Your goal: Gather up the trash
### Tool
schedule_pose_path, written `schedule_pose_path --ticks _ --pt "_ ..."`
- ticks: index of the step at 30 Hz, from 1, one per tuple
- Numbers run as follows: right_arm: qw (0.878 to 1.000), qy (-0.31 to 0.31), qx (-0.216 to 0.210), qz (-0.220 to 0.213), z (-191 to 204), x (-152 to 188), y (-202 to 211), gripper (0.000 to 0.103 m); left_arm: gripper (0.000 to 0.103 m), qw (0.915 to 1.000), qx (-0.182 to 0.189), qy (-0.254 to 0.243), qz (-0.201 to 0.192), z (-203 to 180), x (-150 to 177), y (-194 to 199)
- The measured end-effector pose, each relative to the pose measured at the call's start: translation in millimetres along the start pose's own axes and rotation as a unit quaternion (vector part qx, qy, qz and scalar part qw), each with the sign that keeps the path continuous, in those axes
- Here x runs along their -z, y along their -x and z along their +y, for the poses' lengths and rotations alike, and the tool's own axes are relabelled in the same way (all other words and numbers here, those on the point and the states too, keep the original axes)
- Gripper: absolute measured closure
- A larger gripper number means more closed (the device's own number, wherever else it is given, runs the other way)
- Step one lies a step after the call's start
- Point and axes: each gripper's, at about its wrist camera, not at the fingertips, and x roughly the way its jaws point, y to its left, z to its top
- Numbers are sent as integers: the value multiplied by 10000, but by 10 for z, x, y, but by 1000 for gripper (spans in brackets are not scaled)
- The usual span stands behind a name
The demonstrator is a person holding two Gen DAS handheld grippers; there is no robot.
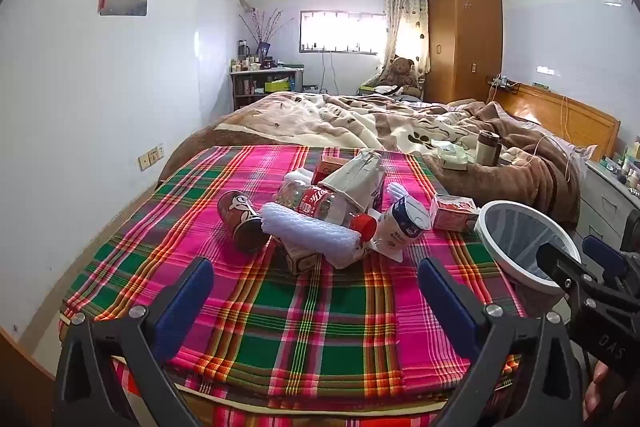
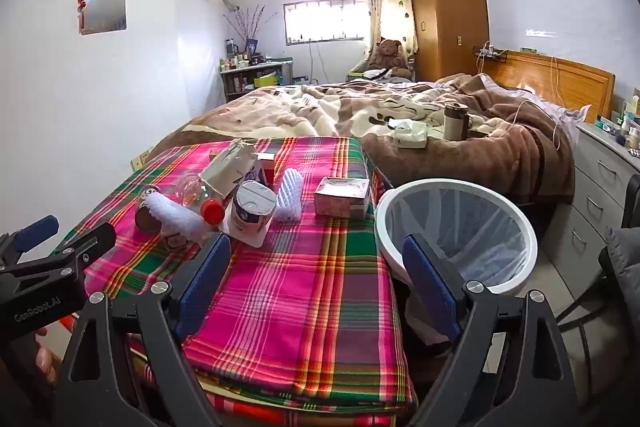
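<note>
A pile of trash lies on the plaid cloth [image 1: 304,311]: a brown snack can [image 1: 240,223], a clear bottle with a red cap [image 1: 324,207], white foam wrap [image 1: 308,231], a grey carton [image 1: 356,179], a white cup [image 1: 404,223] and a pink box [image 1: 452,213]. A white bin with a mesh liner [image 2: 456,231] stands right of the cloth. My left gripper [image 1: 316,295] is open and empty, short of the pile. My right gripper [image 2: 316,275] is open and empty, over the cloth's right edge beside the bin.
A bed with brown blankets [image 2: 420,131] lies behind, carrying a tissue pack [image 2: 408,135] and a flask [image 2: 456,121]. A grey drawer unit [image 2: 600,195] stands at the right. A wardrobe [image 2: 448,7] and a shelf [image 2: 252,77] are at the back wall.
</note>
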Motion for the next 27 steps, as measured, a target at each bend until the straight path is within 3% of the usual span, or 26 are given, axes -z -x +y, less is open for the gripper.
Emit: schedule_pose_path --ticks 27 --pt "9999 -38 88 -67 14 -14 22 14 0 10000 -34 8 -11 -2 36 0"
